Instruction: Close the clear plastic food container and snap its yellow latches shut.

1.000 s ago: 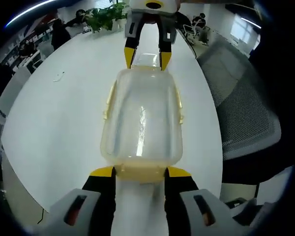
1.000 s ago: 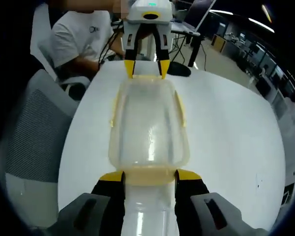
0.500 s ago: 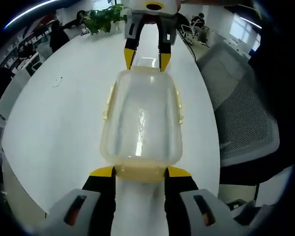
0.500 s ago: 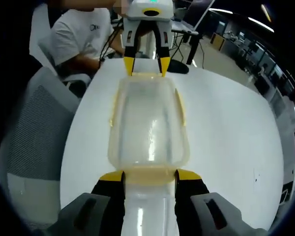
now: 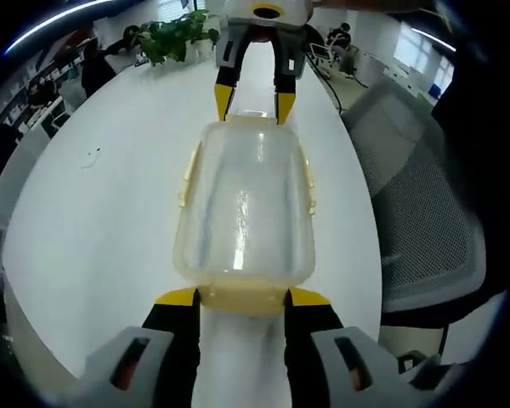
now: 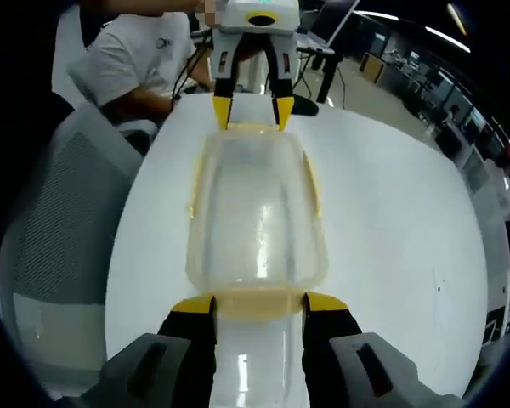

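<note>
My left gripper (image 5: 242,297) and right gripper (image 6: 258,303) still squeeze the box's (image 5: 245,204) two ends mid-frame. Nothing moves; the side latches (image 6: 311,184) stay put.

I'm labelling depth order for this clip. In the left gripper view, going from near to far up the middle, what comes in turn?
left gripper → yellow end latch → clear plastic food container → right gripper → potted plant

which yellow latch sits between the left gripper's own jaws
The end latch at the container's near short edge; the two side latches run along its long sides.
</note>
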Demonstrator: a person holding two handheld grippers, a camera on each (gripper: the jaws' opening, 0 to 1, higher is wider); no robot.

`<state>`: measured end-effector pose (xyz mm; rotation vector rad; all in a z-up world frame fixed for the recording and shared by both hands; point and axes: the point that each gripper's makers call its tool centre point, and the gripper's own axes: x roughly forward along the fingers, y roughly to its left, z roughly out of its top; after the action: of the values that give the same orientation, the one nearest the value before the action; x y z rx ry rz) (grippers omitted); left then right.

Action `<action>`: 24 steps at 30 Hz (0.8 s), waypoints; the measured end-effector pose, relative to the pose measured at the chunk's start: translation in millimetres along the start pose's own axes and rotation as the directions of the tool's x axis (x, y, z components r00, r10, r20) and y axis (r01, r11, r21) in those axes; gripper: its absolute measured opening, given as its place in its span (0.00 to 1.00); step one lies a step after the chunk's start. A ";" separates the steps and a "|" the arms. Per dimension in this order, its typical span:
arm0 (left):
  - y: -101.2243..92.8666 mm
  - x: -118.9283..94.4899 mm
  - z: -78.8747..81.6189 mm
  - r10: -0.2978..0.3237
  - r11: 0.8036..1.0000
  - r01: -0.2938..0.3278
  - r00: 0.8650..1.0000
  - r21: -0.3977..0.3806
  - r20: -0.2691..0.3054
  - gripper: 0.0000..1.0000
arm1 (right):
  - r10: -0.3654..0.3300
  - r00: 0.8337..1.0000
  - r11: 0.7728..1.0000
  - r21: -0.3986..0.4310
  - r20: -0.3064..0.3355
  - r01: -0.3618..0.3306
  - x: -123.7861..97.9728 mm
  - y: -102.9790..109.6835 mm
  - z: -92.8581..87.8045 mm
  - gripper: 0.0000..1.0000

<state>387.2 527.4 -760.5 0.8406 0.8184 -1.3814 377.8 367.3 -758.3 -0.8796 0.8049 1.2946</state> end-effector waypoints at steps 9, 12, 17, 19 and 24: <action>-0.7 12.8 23.8 -0.005 1.000 0.005 1.000 0.010 0.005 0.37 | -0.002 1.000 1.000 0.009 0.000 0.002 -14.1 0.5 -23.2 0.38; -2.0 17.7 31.6 -0.010 1.000 0.010 1.000 0.003 0.004 0.37 | -0.005 1.000 1.000 0.008 -0.001 0.005 -17.7 1.1 -31.7 0.38; -3.7 25.7 44.6 -0.010 1.000 0.010 1.000 0.011 0.005 0.37 | -0.007 1.000 1.000 0.015 0.001 0.007 -23.5 2.8 -46.4 0.38; -5.0 28.2 49.3 -0.011 1.000 0.011 1.000 0.013 0.004 0.37 | -0.006 1.000 1.000 0.018 0.000 0.006 -25.8 3.7 -51.0 0.38; -6.7 36.4 63.1 -0.013 1.000 0.013 1.000 0.009 0.001 0.37 | -0.007 1.000 1.000 0.020 -0.003 0.007 -32.7 3.8 -65.4 0.38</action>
<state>381.6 454.5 -762.2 0.8427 0.8182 -1.3982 369.6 294.5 -759.5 -0.8681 0.8151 1.2778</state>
